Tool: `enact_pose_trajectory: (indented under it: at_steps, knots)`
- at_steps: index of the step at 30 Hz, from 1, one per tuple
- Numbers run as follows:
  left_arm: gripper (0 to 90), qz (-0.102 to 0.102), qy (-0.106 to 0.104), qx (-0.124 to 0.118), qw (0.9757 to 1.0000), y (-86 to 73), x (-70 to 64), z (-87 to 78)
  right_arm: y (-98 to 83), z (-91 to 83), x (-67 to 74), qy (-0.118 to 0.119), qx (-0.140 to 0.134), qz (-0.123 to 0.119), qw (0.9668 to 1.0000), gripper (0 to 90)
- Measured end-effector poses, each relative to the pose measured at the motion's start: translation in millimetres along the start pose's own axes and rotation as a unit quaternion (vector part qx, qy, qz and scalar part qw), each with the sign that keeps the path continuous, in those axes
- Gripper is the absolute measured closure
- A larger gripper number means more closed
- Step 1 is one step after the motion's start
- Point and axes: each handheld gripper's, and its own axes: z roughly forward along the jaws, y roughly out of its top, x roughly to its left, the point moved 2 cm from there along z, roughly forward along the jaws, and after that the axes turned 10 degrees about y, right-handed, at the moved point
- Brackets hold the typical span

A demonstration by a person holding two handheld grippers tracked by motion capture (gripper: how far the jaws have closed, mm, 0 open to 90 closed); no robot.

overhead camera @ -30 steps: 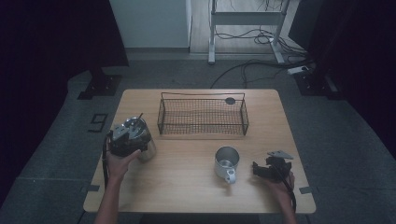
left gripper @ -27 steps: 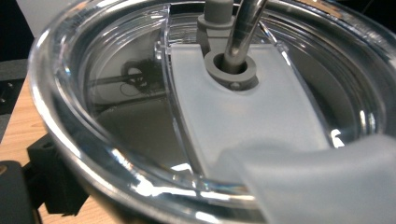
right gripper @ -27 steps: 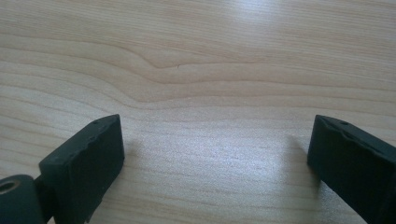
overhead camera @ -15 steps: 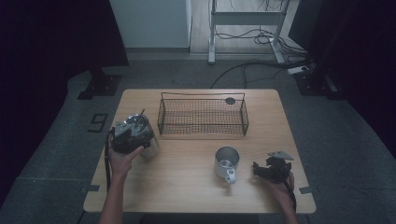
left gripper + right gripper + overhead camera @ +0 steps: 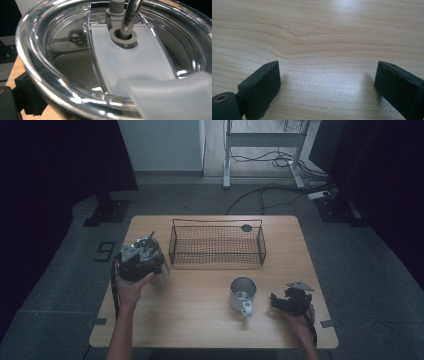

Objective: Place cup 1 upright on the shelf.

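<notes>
At the left edge of the worktop (image 5: 210,330), the left gripper (image 5: 142,262) holds a clear-lidded tumbler (image 5: 159,270), its jaws clamped on the tumbler, and compared with a second ago it stands slightly higher and nearer the wire basket (image 5: 217,245). Judgement: the tumbler is being lifted toward the basket. Its lid (image 5: 75,57) and metal straw (image 5: 131,12) sit directly against the left gripper. Near the right edge, the right gripper (image 5: 290,301) rests in place, jaws apart with nothing between them after having just been narrowing. A steel mug (image 5: 242,292) stands just beside it, untouched.
</notes>
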Motion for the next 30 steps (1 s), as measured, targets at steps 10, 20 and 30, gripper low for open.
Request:
enact_pose_trajectory:
  at_steps: [10, 20, 30]
  knots:
    - [3.6, 0.005, -0.008, -0.012, 0.9999, 14.5, -0.1, -14.0, -1.4, -1.8, 0.6, -0.006, -0.003, 0.004, 1.0000, 8.1]
    - [3.6, 0.012, -0.013, -0.021, 0.9996, 37.8, -9.8, -17.4, -1.4, -1.9, 0.5, -0.006, -0.002, 0.004, 1.0000, 8.1]
    - [3.6, 0.023, -0.022, -0.025, 0.9992, 56.2, -27.0, -13.6, -1.3, -2.0, 0.3, -0.006, -0.001, 0.003, 1.0000, 8.1]
